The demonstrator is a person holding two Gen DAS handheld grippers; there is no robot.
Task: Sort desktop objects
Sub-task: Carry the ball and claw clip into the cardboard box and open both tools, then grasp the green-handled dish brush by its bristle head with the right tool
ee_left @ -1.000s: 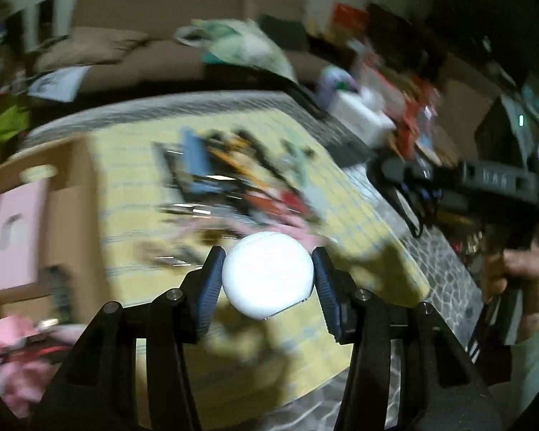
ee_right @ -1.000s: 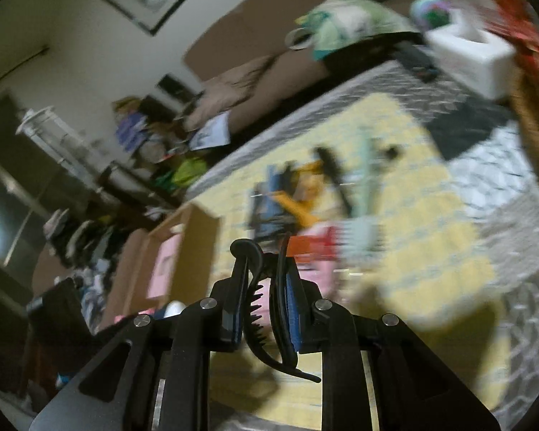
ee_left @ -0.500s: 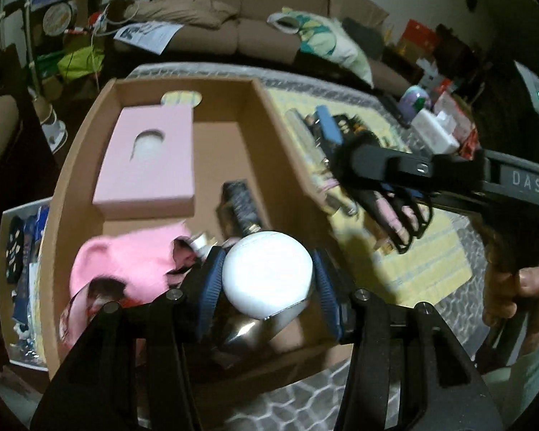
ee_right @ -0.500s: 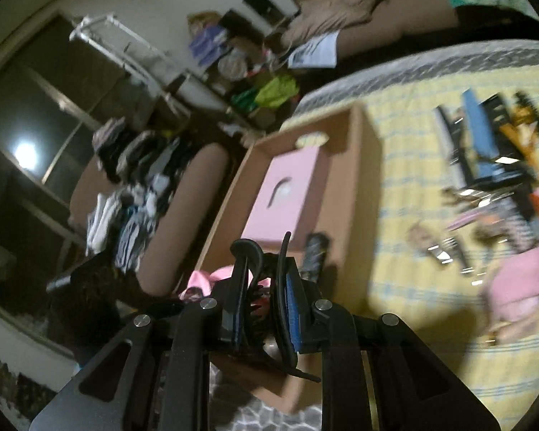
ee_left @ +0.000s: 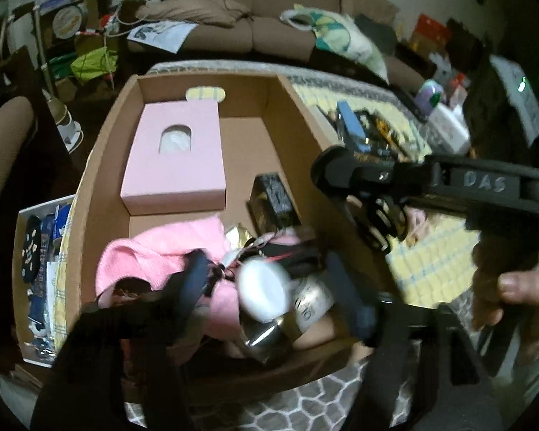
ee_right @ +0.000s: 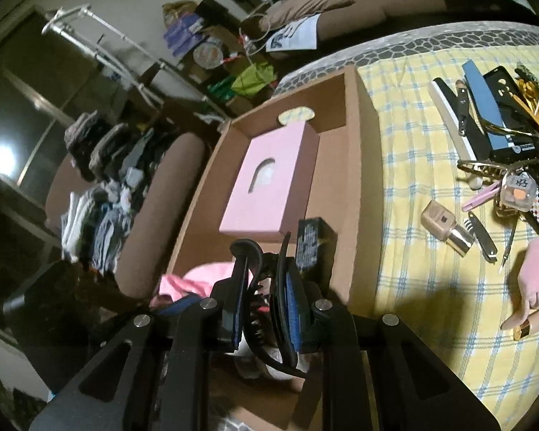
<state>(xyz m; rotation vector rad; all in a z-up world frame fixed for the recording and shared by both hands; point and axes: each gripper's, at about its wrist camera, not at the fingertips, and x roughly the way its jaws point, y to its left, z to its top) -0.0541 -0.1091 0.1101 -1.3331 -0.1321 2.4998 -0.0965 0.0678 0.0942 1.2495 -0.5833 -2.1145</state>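
Note:
A cardboard box (ee_left: 100, 151) holds a pink box (ee_left: 176, 151), a pink cloth (ee_left: 161, 248) and a dark box (ee_left: 275, 197). My left gripper (ee_left: 269, 280) is open over the box's near end; a white round jar (ee_left: 264, 289) sits loose between its spread fingers among the items. My right gripper (ee_right: 266, 283) is shut on a black claw hair clip (ee_right: 269, 309) and hovers over the box's (ee_right: 363, 165) near right corner. It also shows in the left wrist view (ee_left: 377, 194).
The yellow checked cloth (ee_right: 413, 143) right of the box carries a nail polish bottle (ee_right: 445, 226), nail files, tweezers and several small items. A sofa (ee_left: 269, 18) stands behind. A white bin (ee_left: 39, 269) sits left of the box.
Both grippers swung left from the yellow cloth to over the box. My left gripper has opened and let go of the white jar, which has dropped into the box.

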